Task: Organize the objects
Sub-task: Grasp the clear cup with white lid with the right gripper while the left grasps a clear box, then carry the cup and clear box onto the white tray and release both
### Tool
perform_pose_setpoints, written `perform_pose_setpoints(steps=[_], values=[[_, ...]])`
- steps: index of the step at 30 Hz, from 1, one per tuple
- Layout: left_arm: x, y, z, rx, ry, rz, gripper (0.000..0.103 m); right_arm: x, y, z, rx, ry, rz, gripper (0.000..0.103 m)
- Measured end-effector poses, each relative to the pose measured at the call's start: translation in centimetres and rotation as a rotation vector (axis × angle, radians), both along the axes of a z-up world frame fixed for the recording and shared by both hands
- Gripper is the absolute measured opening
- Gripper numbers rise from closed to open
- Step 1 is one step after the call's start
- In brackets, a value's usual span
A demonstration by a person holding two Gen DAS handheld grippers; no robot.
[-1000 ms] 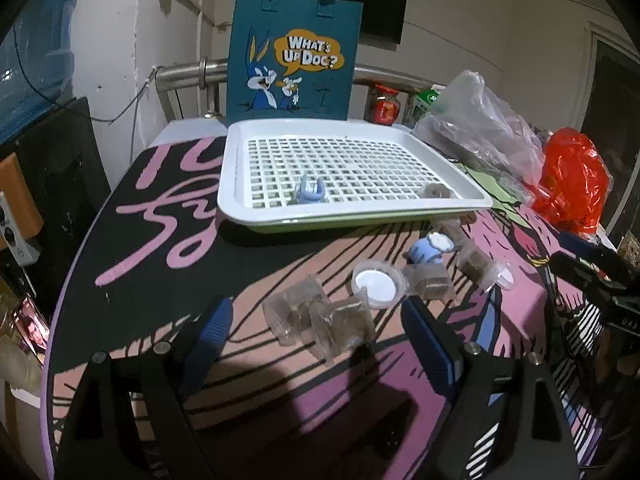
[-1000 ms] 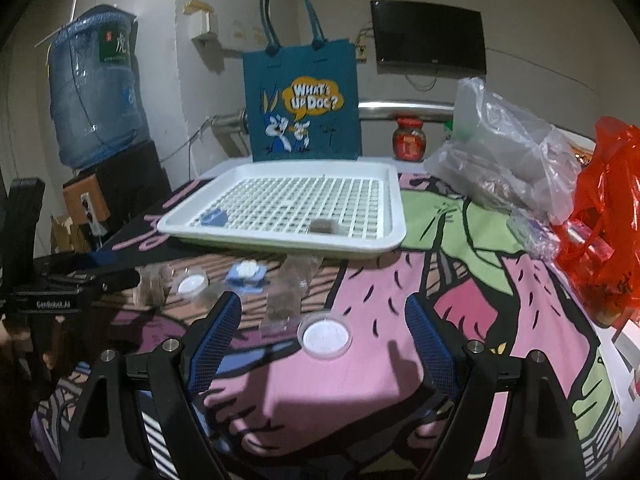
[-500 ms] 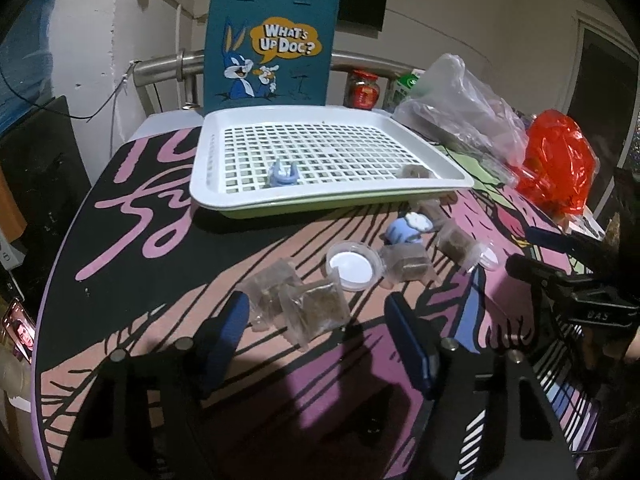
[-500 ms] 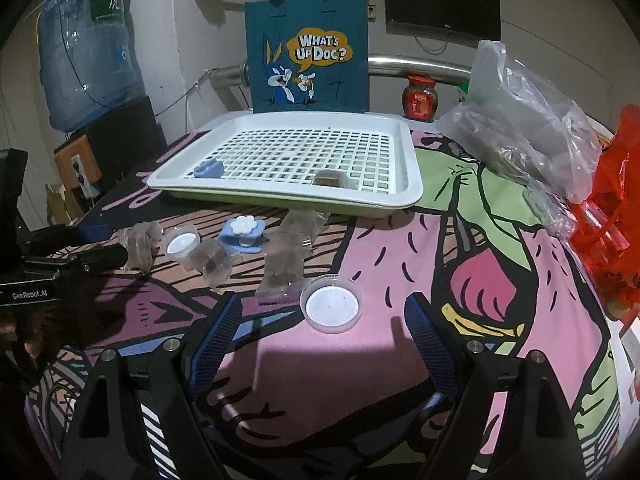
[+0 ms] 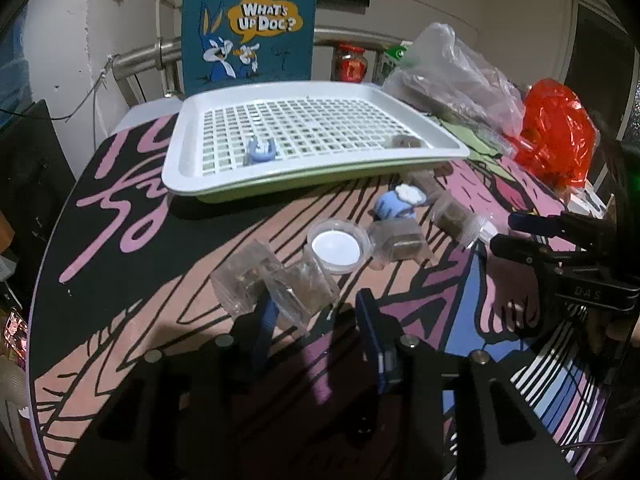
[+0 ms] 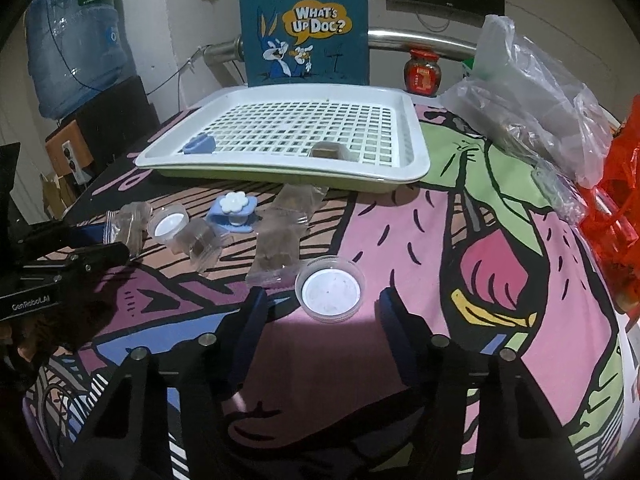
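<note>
A clear bag of brown bits (image 5: pixel 304 292) lies on the patterned tablecloth between the tips of my left gripper (image 5: pixel 316 312). Its jaws are closing; the left fingertip (image 5: pixel 266 312) meets the bag and the right one stands off. A round lidded cup (image 6: pixel 330 290) sits just ahead of my right gripper (image 6: pixel 322 312), whose jaws are closing too, pads clear of it. More clear bags (image 5: pixel 400 240), a second cup (image 5: pixel 338 246) and a blue flower clip (image 5: pixel 396 202) lie nearby. The white slotted tray (image 5: pixel 180 168) holds a blue clip (image 5: pixel 260 152) and a brown piece (image 5: pixel 406 142).
A blue cartoon tote bag (image 6: pixel 304 24) stands behind the tray. Clear plastic bags (image 6: pixel 528 92) and a red bag (image 6: pixel 616 216) crowd the right side, with a red jar (image 6: pixel 424 74) at the back. A water bottle (image 6: pixel 72 40) stands off the table to the left.
Both pairs of jaws have narrowed. My left gripper has come up to the clear bags, and my right gripper has dropped closer to the round cup.
</note>
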State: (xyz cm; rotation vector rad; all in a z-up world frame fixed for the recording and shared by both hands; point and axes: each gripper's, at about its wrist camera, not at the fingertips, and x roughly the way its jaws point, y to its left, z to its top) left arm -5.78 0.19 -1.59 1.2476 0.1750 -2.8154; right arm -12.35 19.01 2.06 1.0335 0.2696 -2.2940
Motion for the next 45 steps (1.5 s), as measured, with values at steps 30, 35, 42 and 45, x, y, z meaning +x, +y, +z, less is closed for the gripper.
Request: perform_pose_setpoints(steps=[30, 35, 42, 45], values=[[0.3, -0.2, 1.1, 0.048, 0.104, -0.005, 0.028, 0.5, 0.2, 1.3, -0.087, 0.066, 0.022, 0.038], [0.6, -0.3, 1.5, 0.046, 0.129, 0.001, 0.028, 1.7, 0.4, 2.2, -0.107, 0.138, 0.038, 0.038], [0.9, -0.1, 1.8, 0.036, 0.155, -0.004, 0.028, 2.1, 0.9, 2.7, -0.136, 0.166, 0.036, 0.039], [1.0, -0.1, 1.8, 0.035, 0.160, -0.006, 0.028, 2.3, 0.9, 2.7, -0.140, 0.174, 0.040, 0.039]])
